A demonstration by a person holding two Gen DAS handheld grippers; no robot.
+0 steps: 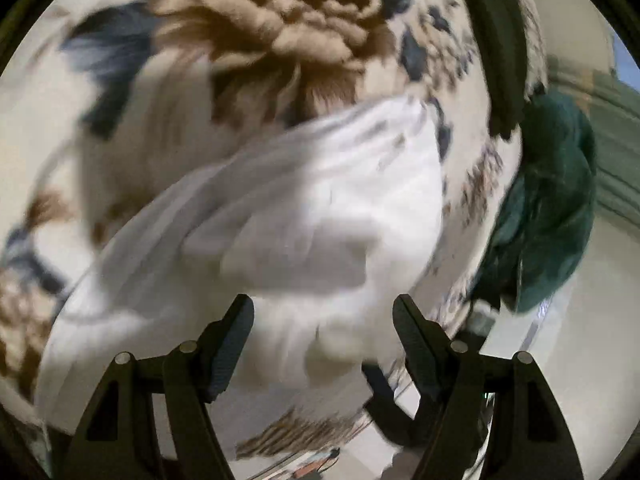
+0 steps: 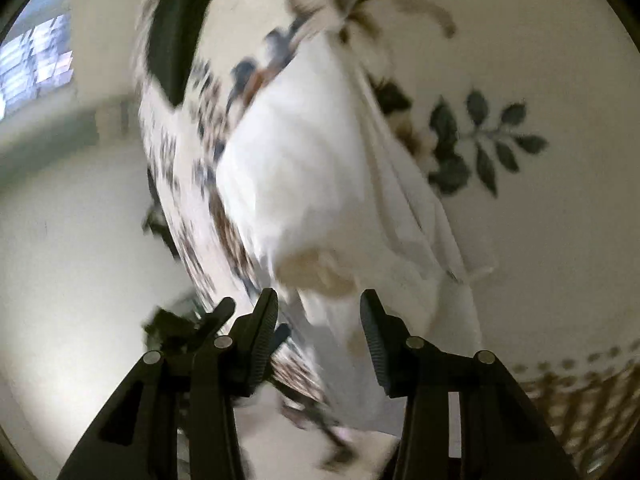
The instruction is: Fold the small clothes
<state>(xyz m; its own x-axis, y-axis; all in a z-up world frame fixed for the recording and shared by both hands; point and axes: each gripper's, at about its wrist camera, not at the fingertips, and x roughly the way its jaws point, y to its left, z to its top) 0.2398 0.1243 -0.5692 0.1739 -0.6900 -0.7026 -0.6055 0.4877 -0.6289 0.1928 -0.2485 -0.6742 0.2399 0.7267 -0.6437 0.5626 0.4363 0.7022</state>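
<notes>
A white garment (image 1: 304,216) lies bunched on a cream blanket with brown and blue flowers (image 1: 260,32). My left gripper (image 1: 323,312) is open just above the garment's near edge, with nothing between its jaws. In the right wrist view the same white garment (image 2: 320,168) lies ahead, with a hem strip along its right side. My right gripper (image 2: 319,304) is open over its near end, empty. Both views are motion-blurred.
A dark teal cloth (image 1: 548,208) lies at the blanket's right edge. A long black object (image 1: 496,52) rests on the blanket at the far right; it also shows in the right wrist view (image 2: 176,32). Pale floor (image 2: 80,240) lies beyond the blanket's edge.
</notes>
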